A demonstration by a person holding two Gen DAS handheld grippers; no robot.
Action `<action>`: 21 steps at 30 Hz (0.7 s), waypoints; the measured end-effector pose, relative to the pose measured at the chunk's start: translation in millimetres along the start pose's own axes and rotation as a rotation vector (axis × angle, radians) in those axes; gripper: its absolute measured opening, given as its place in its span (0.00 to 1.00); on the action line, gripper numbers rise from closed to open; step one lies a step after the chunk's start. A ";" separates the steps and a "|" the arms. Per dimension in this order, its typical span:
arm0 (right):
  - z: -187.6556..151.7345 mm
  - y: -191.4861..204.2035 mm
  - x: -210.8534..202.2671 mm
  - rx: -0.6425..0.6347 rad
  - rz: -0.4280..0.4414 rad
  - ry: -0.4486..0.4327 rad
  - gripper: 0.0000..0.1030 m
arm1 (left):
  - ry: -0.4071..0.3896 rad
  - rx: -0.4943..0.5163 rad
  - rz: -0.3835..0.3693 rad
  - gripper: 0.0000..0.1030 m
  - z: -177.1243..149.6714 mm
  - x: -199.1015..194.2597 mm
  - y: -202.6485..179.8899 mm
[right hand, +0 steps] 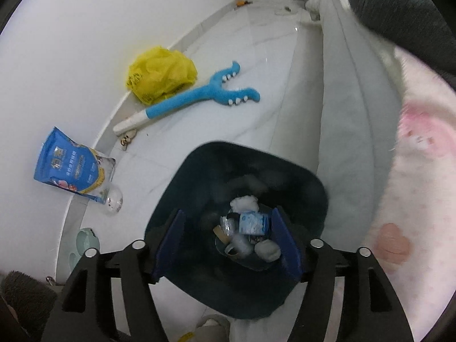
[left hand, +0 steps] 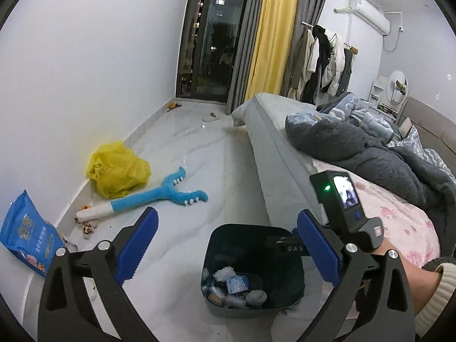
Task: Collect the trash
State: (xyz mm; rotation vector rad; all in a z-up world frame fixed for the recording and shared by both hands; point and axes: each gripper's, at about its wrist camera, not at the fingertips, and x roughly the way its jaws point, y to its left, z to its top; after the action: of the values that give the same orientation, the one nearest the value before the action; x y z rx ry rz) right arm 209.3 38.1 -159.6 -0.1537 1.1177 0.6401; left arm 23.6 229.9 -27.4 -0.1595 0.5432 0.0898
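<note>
Trash [right hand: 250, 228], crumpled tissue and glossy wrappers, lies inside the dark squarish plastic bin [right hand: 199, 171] on the glossy marble-patterned floor [left hand: 199, 156] by the bed's edge [left hand: 270, 154]. Right gripper [right hand: 228, 239] points steeply down over it, jaws apart, empty; left gripper [left hand: 228, 248] gapes wide, empty.

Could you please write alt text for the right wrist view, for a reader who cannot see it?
The open right gripper points down into a dark bin holding crumpled tissues and wrappers, with nothing between its blue pads. Behind the bin on the white floor lie a blue plush toy, a yellow plastic bag and a blue pouch; a bed runs along the right.
</note>
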 end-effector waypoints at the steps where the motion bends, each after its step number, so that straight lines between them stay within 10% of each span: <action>1: -0.5 -2.7 -11.1 -0.004 -0.003 -0.026 0.73 | -0.003 0.000 0.007 0.97 0.4 -3.7 -3.4; 21: -76.5 -101.2 -220.7 0.003 -0.199 -0.455 0.97 | -0.031 0.134 0.019 0.97 3.3 -25.5 -105.2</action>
State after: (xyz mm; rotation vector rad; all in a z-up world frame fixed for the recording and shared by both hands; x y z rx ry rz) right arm 142.9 -164.9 -21.3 -0.1076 0.6546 0.4647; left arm 17.0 125.9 2.0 -0.0223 0.5177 0.0742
